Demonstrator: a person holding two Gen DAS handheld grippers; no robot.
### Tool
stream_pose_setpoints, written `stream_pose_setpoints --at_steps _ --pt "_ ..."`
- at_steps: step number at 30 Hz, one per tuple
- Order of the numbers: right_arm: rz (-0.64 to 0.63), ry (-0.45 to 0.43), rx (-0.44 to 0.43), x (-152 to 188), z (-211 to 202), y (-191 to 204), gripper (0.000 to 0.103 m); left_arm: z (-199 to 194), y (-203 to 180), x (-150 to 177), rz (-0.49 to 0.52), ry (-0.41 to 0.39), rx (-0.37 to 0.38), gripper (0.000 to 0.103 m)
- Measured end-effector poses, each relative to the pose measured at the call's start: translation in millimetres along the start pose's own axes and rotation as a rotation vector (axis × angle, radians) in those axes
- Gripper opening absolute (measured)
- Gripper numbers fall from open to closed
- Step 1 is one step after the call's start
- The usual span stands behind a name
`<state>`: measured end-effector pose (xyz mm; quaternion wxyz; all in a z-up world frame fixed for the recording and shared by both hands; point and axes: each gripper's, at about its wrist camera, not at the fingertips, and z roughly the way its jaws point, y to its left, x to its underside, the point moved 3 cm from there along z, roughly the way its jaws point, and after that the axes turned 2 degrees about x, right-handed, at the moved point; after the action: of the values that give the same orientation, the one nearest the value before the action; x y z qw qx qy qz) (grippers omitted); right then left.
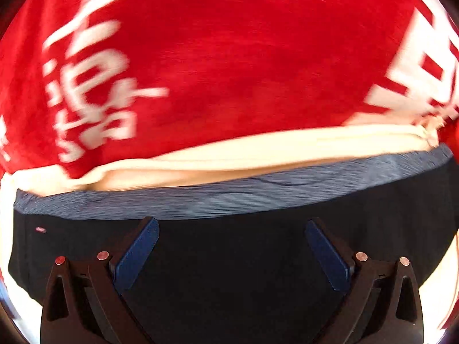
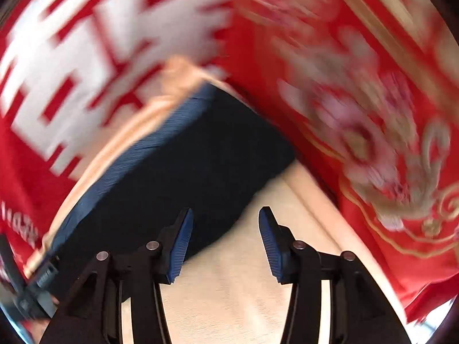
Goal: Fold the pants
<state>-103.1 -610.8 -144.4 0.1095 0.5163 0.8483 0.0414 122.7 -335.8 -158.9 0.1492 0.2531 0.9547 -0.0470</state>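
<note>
While both feeds blur, I see folded dark pants, ribbed blue band | left gripper spread wide | right gripper spread, empty | red cloth

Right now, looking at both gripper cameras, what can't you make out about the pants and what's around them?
- Pants, left wrist view: lower part hidden behind the left gripper; sides cut off by the round lens edge.
- Pants, right wrist view: only one folded corner shows; the rest runs behind the right gripper.
- White lettering on the red cloth: smeared by motion, unreadable.
- Gold and pink pattern, right wrist view: too blurred to identify.
</note>
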Motion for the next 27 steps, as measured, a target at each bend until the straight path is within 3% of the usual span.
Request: stream_pose_setpoints --at_steps 1,2,6,7,9,11,13,15,17,21,27 --pt "0.034 0.025 -0.030 -6 9 -8 0.049 4 -10 -1 0.011 0.009 0.000 0.103" --pt "0.047 0.036 -0.061 -11 17 -11 0.024 10 -19 -1 0.018 0.021 -0.004 0.103" --pt "-0.123 -0.075 -0.030 -27 -2 7 0.021 10 -35 -2 0.011 0.016 -0.022 0.103" --pt "-0.134 -0.062 -0.008 -26 1 4 0.022 8 -39 1 0.018 0.012 -0.027 0.103" --pt "-0.072 -0.005 0.023 -21 18 -13 0.040 7 -44 10 0.016 0.006 -0.016 0.103" --pt "-0.022 -0.020 -0.027 -17 11 -26 0.049 5 -47 12 0.007 -0.005 -0.007 0.103" --pt "-0.041 -0.023 -0.032 -8 -1 -27 0.052 4 -53 10 0.019 0.001 -0.023 0.103" --pt "-0.026 0.013 -0.117 7 -8 -28 0.058 0 -57 14 0.017 -0.002 -0.021 0.103" --pt "-0.001 0.081 -0.199 26 -5 -28 0.059 -1 -60 14 0.018 -0.008 -0.018 0.103" --pt "0.014 0.089 -0.266 43 4 -34 0.059 -7 -66 19 0.013 -0.011 -0.021 0.103" --pt "0.088 0.023 -0.403 18 23 -18 0.059 -2 -61 17 0.015 -0.009 -0.013 0.103"
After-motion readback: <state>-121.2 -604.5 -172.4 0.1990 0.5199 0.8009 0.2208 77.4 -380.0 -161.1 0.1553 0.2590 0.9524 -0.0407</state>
